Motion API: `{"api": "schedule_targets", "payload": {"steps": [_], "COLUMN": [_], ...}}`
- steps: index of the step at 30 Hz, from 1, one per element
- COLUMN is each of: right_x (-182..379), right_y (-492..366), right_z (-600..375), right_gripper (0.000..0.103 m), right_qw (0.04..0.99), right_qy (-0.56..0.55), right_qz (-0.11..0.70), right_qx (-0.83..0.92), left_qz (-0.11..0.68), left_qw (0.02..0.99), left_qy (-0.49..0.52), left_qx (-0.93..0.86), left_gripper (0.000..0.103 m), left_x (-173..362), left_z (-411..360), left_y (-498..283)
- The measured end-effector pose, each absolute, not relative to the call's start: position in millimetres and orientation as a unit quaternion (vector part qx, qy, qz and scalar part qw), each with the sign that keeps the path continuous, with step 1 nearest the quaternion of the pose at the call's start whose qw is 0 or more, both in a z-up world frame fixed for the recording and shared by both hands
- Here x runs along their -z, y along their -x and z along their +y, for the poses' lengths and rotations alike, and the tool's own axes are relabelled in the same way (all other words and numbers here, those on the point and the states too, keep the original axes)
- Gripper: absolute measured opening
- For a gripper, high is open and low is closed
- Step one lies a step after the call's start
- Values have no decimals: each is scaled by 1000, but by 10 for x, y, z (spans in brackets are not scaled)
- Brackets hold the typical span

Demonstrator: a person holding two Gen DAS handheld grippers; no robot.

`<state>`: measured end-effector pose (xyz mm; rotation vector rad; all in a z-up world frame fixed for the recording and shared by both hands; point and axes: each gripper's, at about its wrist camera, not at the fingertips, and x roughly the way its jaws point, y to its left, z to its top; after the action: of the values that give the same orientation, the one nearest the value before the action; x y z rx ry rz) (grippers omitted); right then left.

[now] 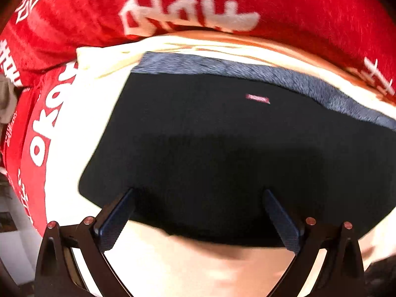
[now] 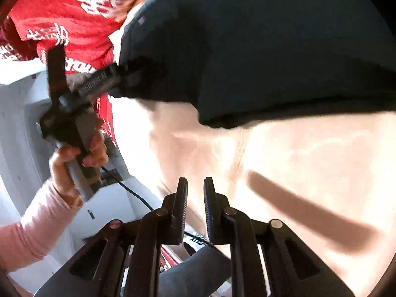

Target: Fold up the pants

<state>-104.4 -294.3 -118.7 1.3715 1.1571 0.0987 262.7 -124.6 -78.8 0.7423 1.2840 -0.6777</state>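
Observation:
The dark navy pants (image 1: 222, 148) lie folded in a compact rectangle on a pale cream surface (image 1: 193, 267), grey fleece lining (image 1: 247, 70) showing at the far edge and a small pink label (image 1: 257, 98) on top. My left gripper (image 1: 200, 195) is wide open, fingers standing over the near edge of the pants, nothing between them. In the right wrist view the pants (image 2: 259, 49) fill the upper part, and the left gripper (image 2: 116, 79) touches their left edge. My right gripper (image 2: 195, 185) is narrowly open and empty, over the cream surface, away from the pants.
A red cloth with white lettering (image 1: 173, 5) surrounds the cream surface at the far and left sides. A hand in a pink sleeve (image 2: 74, 158) holds the left gripper's handle. A black cable (image 2: 133, 193) trails below it. White furniture (image 2: 19, 113) stands at left.

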Motion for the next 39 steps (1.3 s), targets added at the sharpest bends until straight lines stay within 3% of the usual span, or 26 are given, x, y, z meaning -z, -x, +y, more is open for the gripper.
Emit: {"api": "schedule_targets", "payload": {"steps": [5,9,13,18,23,32,39], "right_x": [630,75,-432,-155,298,960,947], "right_y": [869,396,-399,-1420,-2005,-2747,-2791], "right_z": [-3477,-3813,-4022,-3788,-3451,-3217,-3164], "right_gripper": [29,34,57,57,57,57,48], "right_qw": [651,705,780,780,761,744,737], "right_qy": [-595,-550,-436,-320,-275,-210,-192], "right_qz": [469,444,444,533,580,627,635], "right_qx": [-44,-62,-66,-67,-97,-94,-130], "left_qz": [530,495,496,520,541,529,524], "left_qw": [707,732,729,718,718,729,731], "left_qy": [-345,-329,-321,-282,-286,-262,-260], "left_qx": [317,333,347,367,333,348,351], "left_gripper": [102,102,102,102,102,102,102], "left_x": [346,48,216,592,1022,1019,1014], "left_z": [-1076,-945,-991,-1166,-1051,-1027,-1052], "left_y": [-2854,-3027,-2975,-2849,-2857,-2826,-2809]}}
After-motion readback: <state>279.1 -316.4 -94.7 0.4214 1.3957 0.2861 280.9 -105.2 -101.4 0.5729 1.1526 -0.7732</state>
